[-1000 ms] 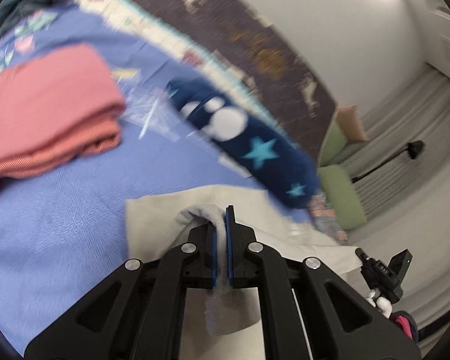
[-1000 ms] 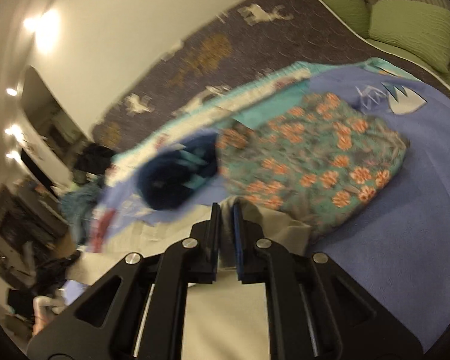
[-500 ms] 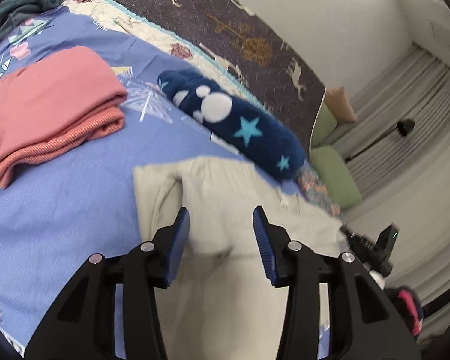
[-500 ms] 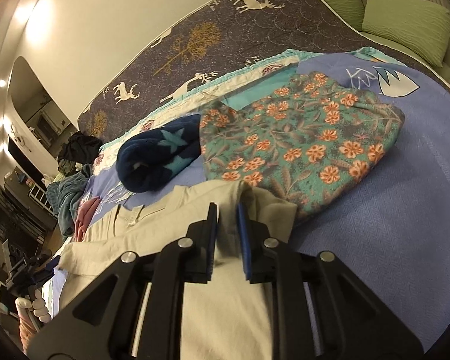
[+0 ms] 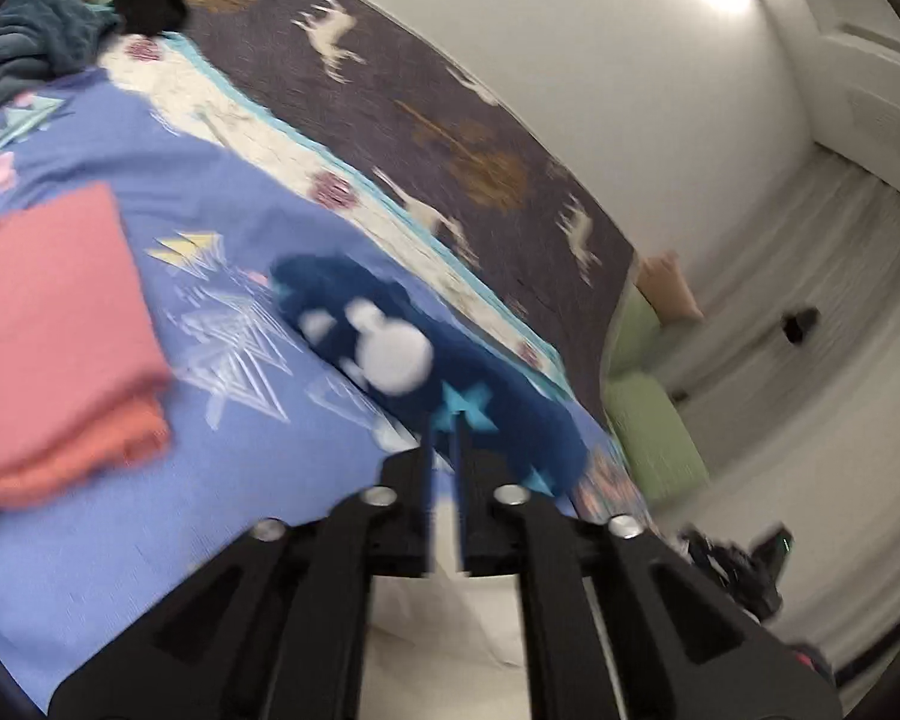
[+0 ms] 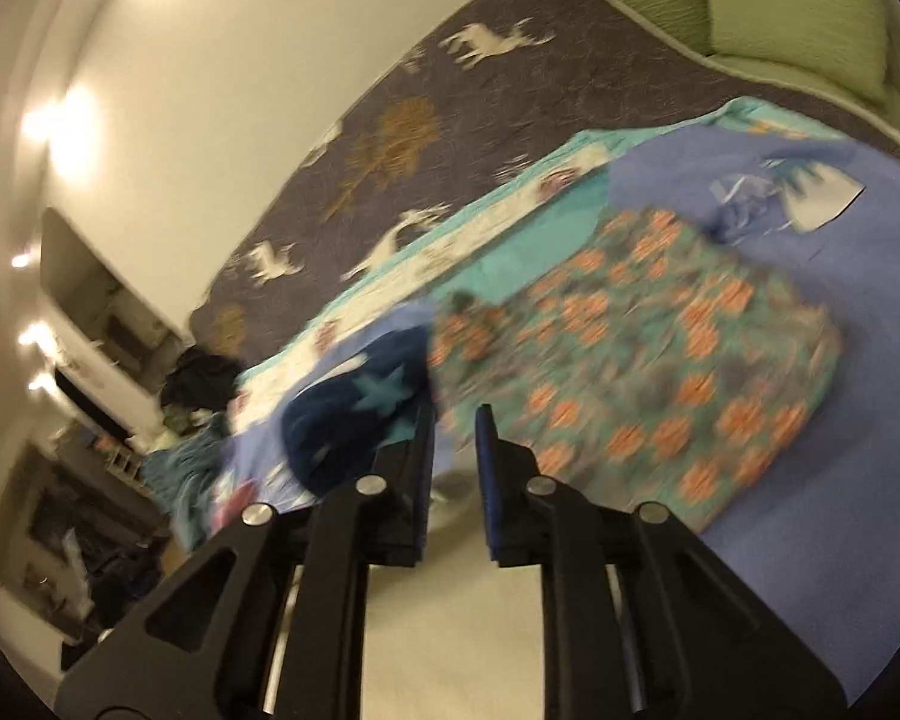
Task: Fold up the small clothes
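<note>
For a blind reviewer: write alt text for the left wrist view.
The left tool, its jaws closing with nothing visibly between them, hangs over a cream garment on a blue bedspread. Ahead lies a navy star-print roll; folded pink clothes sit left.

garment (image 6: pixel 450 630): cream | roll (image 5: pixel 450 384): navy, teal stars | stack (image 5: pixel 54 330): pink | cloth (image 6: pixel 648 372): teal, orange flowers | sheet (image 5: pixel 120 516): periwinkle

Cream garment (image 5: pixel 444 648) spread flat on blue bedspread (image 5: pixel 222 420); lying below both cameras; blurred, edges unclear.
</note>
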A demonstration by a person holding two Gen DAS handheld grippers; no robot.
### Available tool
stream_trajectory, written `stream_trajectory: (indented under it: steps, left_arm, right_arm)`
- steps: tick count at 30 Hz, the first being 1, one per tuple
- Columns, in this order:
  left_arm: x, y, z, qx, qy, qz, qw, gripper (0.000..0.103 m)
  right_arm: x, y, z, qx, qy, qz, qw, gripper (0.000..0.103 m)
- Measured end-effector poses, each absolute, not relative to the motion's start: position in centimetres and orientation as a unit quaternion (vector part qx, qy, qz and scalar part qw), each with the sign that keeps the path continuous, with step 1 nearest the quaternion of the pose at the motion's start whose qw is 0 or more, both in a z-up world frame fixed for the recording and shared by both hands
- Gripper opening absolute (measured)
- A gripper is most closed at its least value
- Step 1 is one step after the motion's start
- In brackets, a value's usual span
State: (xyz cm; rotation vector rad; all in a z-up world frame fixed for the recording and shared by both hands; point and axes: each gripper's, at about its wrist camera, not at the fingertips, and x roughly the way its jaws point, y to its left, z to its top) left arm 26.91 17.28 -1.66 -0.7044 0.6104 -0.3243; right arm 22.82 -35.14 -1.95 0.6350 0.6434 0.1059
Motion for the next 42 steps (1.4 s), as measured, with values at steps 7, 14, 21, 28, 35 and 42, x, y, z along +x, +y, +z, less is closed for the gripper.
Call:
stream_trajectory:
  steps: [7,14,21,28,35,42]
  left_arm:
    - [23.9,18.5,-4.0,-0.296,0.334,-0.147,0.883,0.046]
    - [26.3,13.6,-5.8,-0.155,0.410,-0.183,0.880,0.058]
    - [29.8,9.9,-5.7,-0.043,0.435,-0.173,0.883,0.004]
    - [28.9,13.5,-2.7,-0.162,0.344,-0.188,0.906,0.000]
    - [31.4,15.4,-3.1,-0.194,0.329,-0.122,0.916,0.000]
    - [31.5,16.4,-6.1,-0.191,0.383,-0.095,0.899,0.013]
  right_arm:
    - [19.1,-35.5,-4.0,0.222,0.354,0.038,0.908,0.043]
    - [19.6,-32.7,-4.3,0.080,0.388,0.033,0.918,0.058]
    - [26.0,-27.1,-5.1,-0.108,0.408,0.067,0.904,0.066]
    - [27.5,-29.0,-3.3,0.008,0.383,0.120,0.916,0.004]
    - [25.8,-32.8,-0.4,0.117,0.357,0.081,0.923,0.005]
    - [26.0,-33.1,-5.3,0.131,0.425,0.030,0.895,0.025]
